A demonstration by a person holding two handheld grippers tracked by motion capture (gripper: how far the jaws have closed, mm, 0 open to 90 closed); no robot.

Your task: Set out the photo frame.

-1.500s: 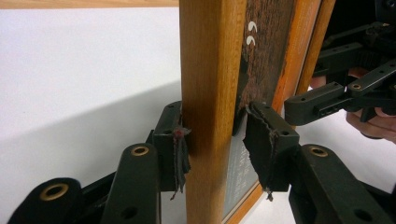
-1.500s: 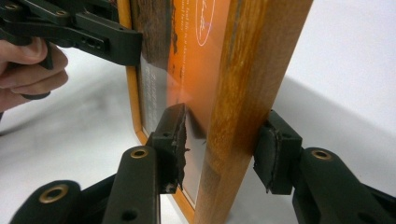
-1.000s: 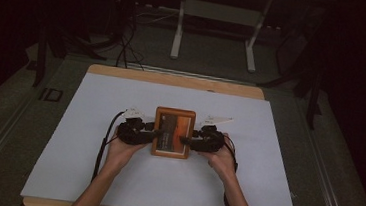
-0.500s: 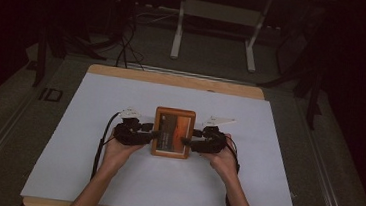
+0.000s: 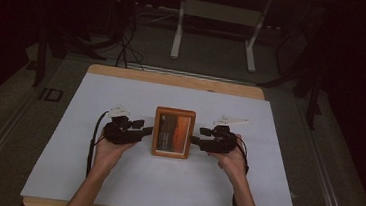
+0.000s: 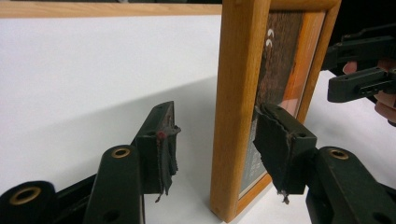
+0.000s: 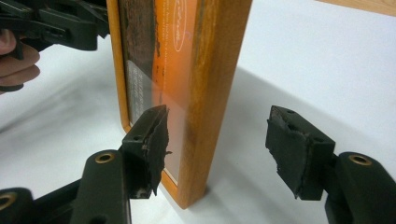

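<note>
The left tongs (image 5: pixel 144 131) are held wide apart at the left edge of the wooden picture frame (image 5: pixel 173 132), which stands between the jaws untouched, as seen in the left gripper view (image 6: pixel 212 144). The frame (image 6: pixel 238 107) is seen at the middle of the white worktop (image 5: pixel 96 95), its lower edge on the surface. The right tongs (image 5: pixel 197 140) are likewise spread about the right edge (image 7: pixel 215 93), neither pad pressed on it. Open worktop is seen on every side.
</note>
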